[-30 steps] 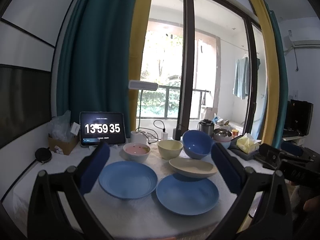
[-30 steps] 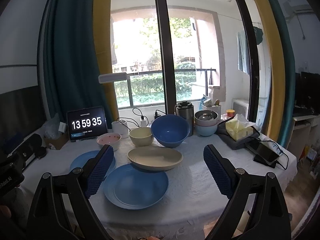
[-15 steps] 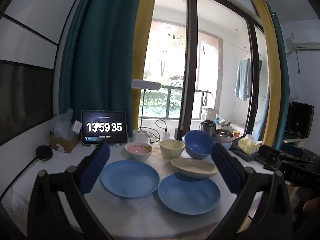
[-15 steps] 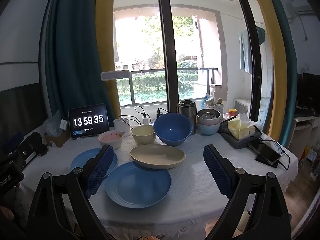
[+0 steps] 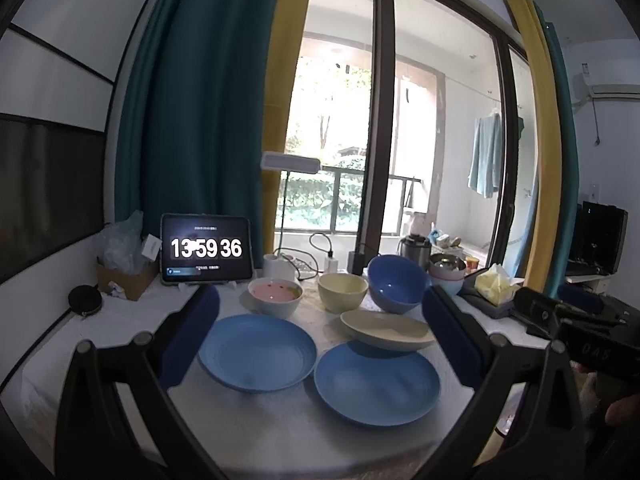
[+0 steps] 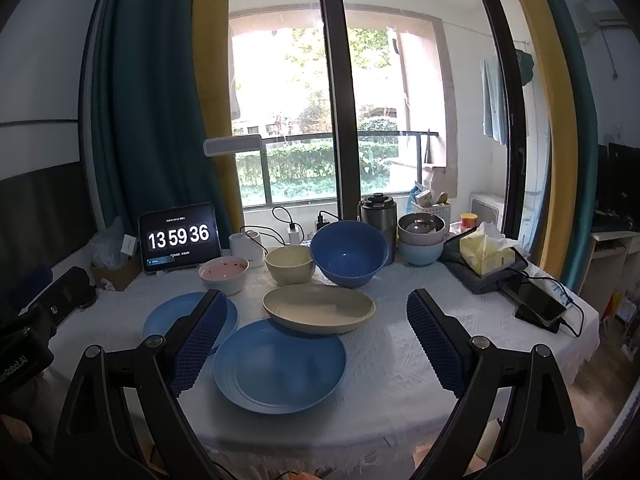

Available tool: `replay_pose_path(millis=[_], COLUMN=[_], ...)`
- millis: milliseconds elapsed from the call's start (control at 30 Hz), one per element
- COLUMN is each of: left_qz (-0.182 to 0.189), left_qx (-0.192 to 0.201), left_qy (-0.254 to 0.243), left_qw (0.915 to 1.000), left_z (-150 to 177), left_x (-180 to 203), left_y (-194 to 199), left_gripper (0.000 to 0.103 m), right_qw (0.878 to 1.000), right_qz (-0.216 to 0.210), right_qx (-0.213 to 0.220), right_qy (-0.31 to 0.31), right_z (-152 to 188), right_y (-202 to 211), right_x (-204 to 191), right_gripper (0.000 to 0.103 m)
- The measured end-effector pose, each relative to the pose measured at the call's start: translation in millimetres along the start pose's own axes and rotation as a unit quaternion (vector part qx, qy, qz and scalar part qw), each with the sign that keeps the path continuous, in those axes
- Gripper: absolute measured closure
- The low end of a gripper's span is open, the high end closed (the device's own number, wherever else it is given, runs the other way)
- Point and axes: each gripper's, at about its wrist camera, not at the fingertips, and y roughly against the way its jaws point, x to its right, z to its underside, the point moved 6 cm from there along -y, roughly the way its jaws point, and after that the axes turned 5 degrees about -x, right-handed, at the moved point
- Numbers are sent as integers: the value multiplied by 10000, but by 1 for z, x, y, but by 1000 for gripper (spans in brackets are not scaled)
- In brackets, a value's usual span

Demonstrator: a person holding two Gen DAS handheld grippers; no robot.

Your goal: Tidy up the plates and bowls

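Observation:
Two blue plates lie on the white tablecloth: one at the left (image 5: 256, 352) (image 6: 168, 316), one nearer the front (image 5: 376, 384) (image 6: 280, 364). A shallow beige dish (image 5: 386, 330) (image 6: 318, 308) sits behind the front plate. Behind stand a pink bowl (image 5: 275, 296) (image 6: 224, 274), a small cream bowl (image 5: 343, 291) (image 6: 289, 264) and a large blue bowl (image 5: 396, 288) (image 6: 349, 252). My left gripper (image 5: 320, 344) and right gripper (image 6: 316, 344) are both open and empty, held above the table's front edge.
A tablet clock (image 5: 206, 249) stands at the back left beside a cardboard box (image 5: 124, 276). A steel jug (image 6: 378, 216), stacked bowls (image 6: 420, 240), a tissue box (image 6: 486, 254) and a phone with cable (image 6: 538, 310) crowd the back right. The table (image 6: 400, 400) edge lies near.
Both grippers have tilted or drifted slightly so the table sits a little lower in view. The clock changed from 13:59:35 to 13:59:36. No dish has moved.

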Motion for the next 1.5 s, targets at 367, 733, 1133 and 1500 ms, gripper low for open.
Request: replay_pose_path(millis=[367,733,1133,1500], left_qz=[106,-40,-160,-218], left_qx=[-260,-783,-1509,-2164], left_qy=[-70,-230,-362,-429], left_qw=[9996,9967,9878,9751], left_z=[9,19,33,52], left_x=[13,22,41,62], left_y=[-34,-92,-169,-245], left_gripper=[1,1,1,1], right_qw=[9998,9981,9933,9848], right_qz=[72,274,235,-192], right_qx=[-177,-485,-999,-1545], right_qy=[-23,-261,-527,-768], right_z=[-2,1,10,25], right_y=[-28,-77,-143,-212], right_x=[12,50,90,109], right_gripper=[9,9,9,9])
